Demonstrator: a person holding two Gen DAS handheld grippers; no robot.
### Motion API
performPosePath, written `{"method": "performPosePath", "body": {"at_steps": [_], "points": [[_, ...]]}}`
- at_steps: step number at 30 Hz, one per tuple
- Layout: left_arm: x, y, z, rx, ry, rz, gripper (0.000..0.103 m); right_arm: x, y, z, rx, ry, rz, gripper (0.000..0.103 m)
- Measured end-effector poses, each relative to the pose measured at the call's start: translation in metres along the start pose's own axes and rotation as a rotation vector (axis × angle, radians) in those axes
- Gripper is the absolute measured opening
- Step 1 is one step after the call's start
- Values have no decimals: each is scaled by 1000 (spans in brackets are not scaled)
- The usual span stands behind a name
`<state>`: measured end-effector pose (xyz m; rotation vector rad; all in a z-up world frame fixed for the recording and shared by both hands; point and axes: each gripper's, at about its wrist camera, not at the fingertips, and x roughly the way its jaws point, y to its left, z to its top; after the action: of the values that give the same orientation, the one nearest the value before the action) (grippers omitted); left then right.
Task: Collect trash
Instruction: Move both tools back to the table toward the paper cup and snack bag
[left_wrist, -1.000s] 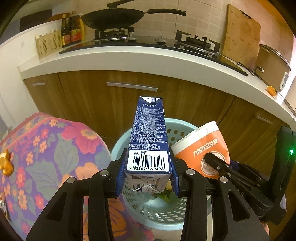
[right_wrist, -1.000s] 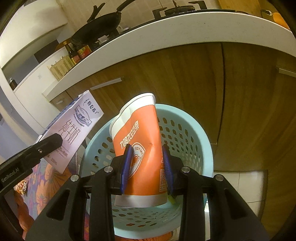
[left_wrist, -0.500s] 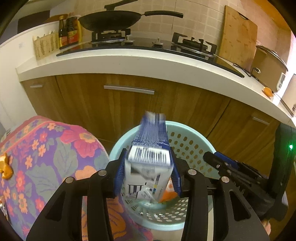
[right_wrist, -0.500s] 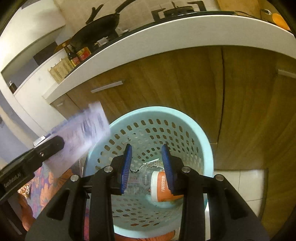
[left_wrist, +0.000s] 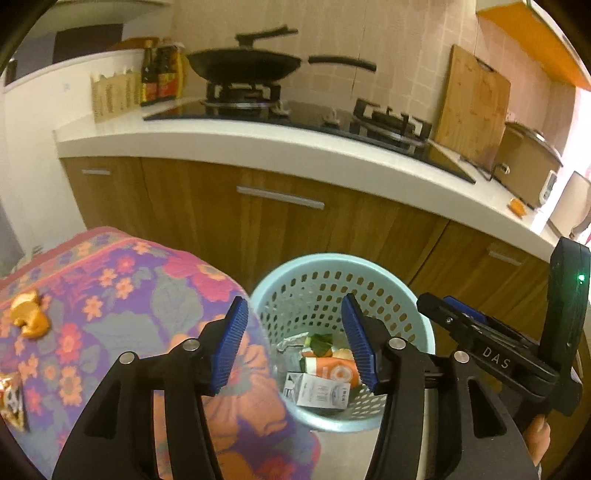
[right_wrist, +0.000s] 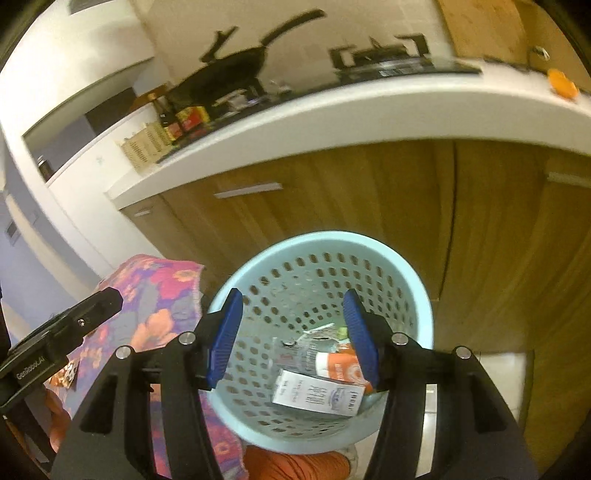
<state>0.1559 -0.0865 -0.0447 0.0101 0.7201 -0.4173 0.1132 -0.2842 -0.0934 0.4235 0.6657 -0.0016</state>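
While both sets of jaws are opening with nothing between them, the left tool (left_wrist: 291, 345) and the right tool (right_wrist: 293, 334) hang above the pale blue basket (right_wrist: 419, 295). Inside it lie the white carton (right_wrist: 317, 397) and, touching it, the orange cup (right_wrist: 341, 369).

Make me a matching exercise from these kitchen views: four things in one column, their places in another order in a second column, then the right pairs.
Things:
1. milk carton
2. black pan
3. cutting board
4. bread piece

Places:
A. leaning against the tiled wall
B. on the floral cloth
C. lying in the blue basket
D. on the stove burner

Pairs: 1-C, 2-D, 3-A, 4-B
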Motion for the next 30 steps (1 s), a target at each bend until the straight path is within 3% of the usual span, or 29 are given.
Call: {"method": "performPosePath", "body": {"at_steps": [7,14,25,30], "points": [[-62,27,-6,-43,-109,9,62,-27,49,-3,-129,-37,21,53],[-114,63,-15,-81,-193,66,70,-32,92,-12,-219,-38,53,57],[-193,151,-40,-184,-296,264,72,-3,169,-39,-343,33,128,59],[-225,206,-63,-285,-331,353,72,16,215,-63,-422,74,181,66]]}}
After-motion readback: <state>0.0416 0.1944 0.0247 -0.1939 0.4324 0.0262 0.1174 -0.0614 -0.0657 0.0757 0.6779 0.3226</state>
